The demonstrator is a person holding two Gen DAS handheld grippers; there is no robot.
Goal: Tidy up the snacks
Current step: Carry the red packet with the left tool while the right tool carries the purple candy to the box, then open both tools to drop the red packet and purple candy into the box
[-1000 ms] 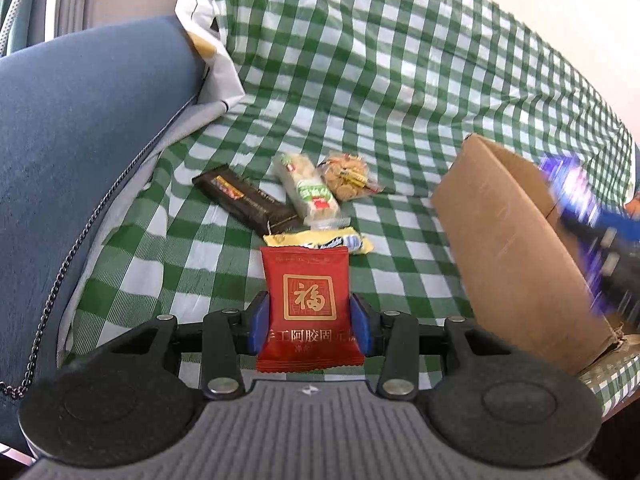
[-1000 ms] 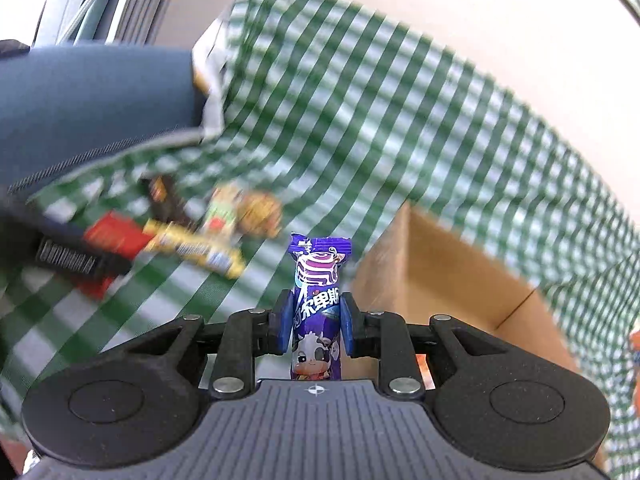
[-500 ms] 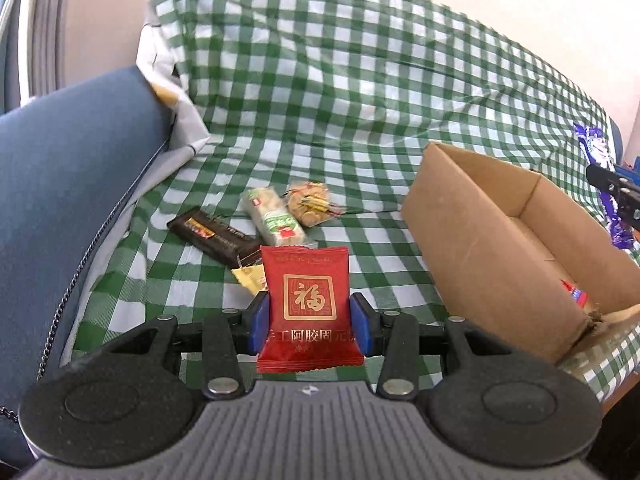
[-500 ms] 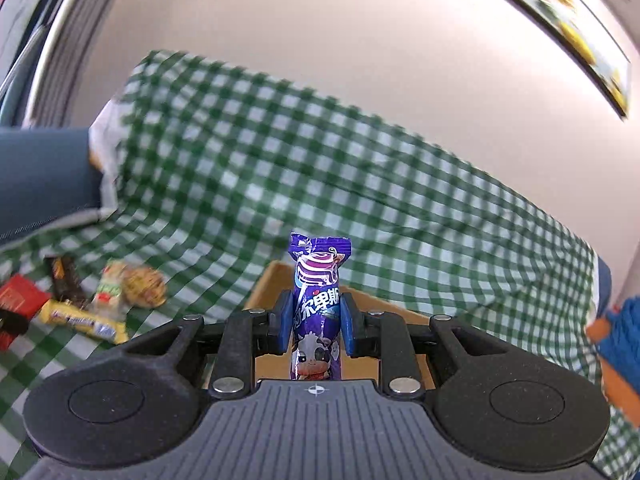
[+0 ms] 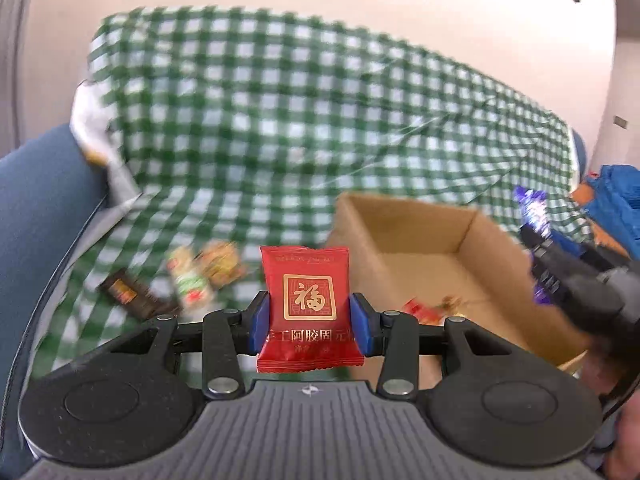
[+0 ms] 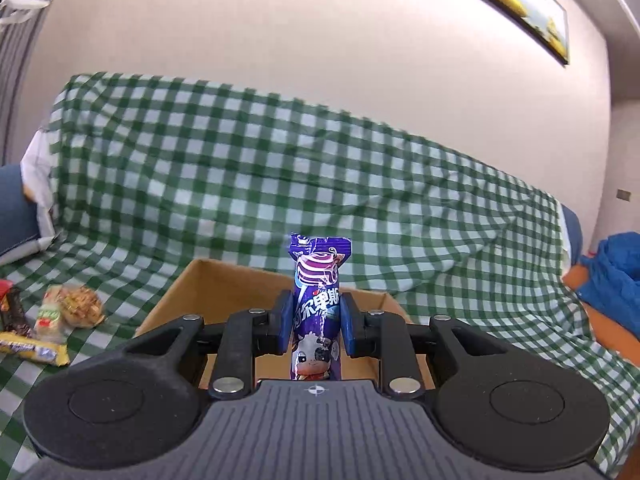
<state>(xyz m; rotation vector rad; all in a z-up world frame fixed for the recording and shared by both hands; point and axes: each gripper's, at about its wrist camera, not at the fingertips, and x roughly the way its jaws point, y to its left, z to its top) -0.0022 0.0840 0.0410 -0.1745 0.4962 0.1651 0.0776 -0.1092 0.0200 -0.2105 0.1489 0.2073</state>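
Our left gripper (image 5: pixel 310 318) clamped on red packet (image 5: pixel 306 308) with gold 福 seal, our right gripper (image 6: pixel 314 326) pinching purple cow-printed wrapper (image 6: pixel 316 308), lettering partly legible, over cardboard box (image 6: pixel 208 284)

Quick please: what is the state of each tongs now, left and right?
Left tongs: closed on the red packet.
Right tongs: closed on the purple candy.

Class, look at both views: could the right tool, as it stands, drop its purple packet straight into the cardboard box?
Probably yes. The right tool grips the purple packet right at the open cardboard box, with nothing covering its top.
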